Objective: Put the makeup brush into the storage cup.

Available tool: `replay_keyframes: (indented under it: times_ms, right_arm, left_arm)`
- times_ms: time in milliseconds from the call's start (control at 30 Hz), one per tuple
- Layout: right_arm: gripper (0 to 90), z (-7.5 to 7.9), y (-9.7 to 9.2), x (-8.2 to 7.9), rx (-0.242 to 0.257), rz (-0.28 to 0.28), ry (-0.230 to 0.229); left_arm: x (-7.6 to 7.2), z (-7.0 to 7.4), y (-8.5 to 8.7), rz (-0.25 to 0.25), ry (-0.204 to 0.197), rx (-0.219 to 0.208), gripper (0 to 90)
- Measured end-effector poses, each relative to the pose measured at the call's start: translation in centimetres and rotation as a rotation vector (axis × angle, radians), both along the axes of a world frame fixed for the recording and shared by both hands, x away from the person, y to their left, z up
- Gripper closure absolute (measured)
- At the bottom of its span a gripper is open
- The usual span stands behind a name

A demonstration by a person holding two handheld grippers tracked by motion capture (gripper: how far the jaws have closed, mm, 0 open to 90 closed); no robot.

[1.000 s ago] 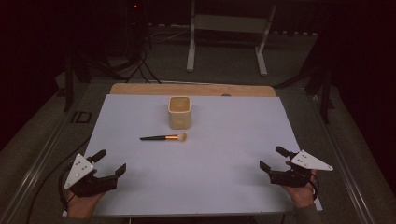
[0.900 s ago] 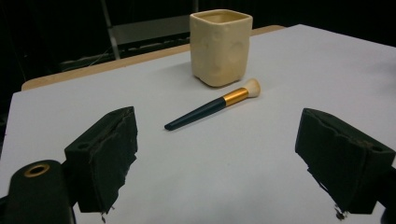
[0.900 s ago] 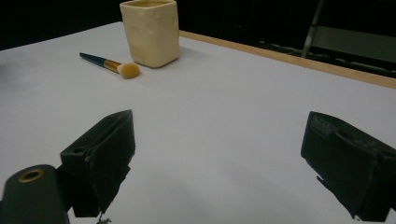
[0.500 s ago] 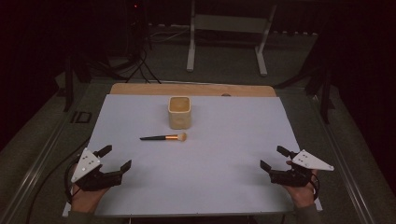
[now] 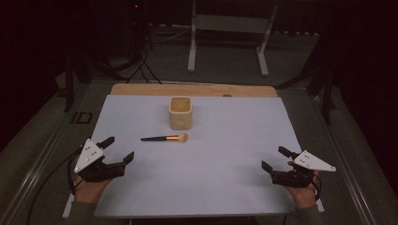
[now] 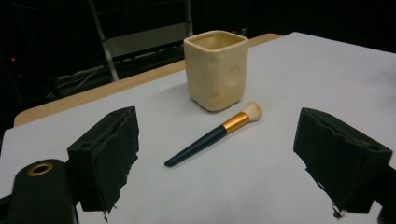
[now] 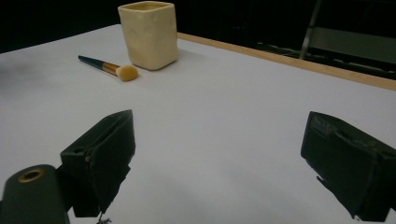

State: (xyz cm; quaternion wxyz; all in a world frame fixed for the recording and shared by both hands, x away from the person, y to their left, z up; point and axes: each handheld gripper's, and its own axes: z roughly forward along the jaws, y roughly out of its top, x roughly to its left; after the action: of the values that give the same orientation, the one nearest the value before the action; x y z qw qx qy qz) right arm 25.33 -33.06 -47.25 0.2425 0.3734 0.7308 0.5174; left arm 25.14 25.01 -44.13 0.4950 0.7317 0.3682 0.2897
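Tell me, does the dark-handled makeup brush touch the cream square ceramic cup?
Apart. In the left gripper view, a strip of white table shows between the brush bristles and the cup.

No text, label, brand, number or sign can be read anywhere in these pictures. The cream cup (image 5: 180, 113) has bare walls, and the brush (image 5: 165, 138) carries no print on its dark handle or gold ferrule. The grey plates on the left gripper (image 5: 121, 150) and the right gripper (image 5: 274, 159) show small holes but no lettering. The white surface (image 5: 225, 140) is unmarked.
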Motion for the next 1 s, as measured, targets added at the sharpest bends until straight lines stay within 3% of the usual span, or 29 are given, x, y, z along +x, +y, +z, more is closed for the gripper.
replay_keyframes:
  times_ms: [533,833,1000]
  right_arm:
    - [10.0,0.1,0.0,-0.1,-0.001,-0.002,-0.003]
    - [10.0,0.2,-0.1,-0.1,0.003,-0.002,-0.007]
    - [10.0,0.2,0.0,0.0,0.003,0.001,-0.005]
  left_arm:
    - [2.9,0.5,-1.5,-0.010,0.005,0.022,14.6]
    - [5.2,1.2,-2.4,-0.008,0.010,0.024,14.1]
    - [6.4,1.5,-3.3,-0.035,0.009,0.034,14.7]
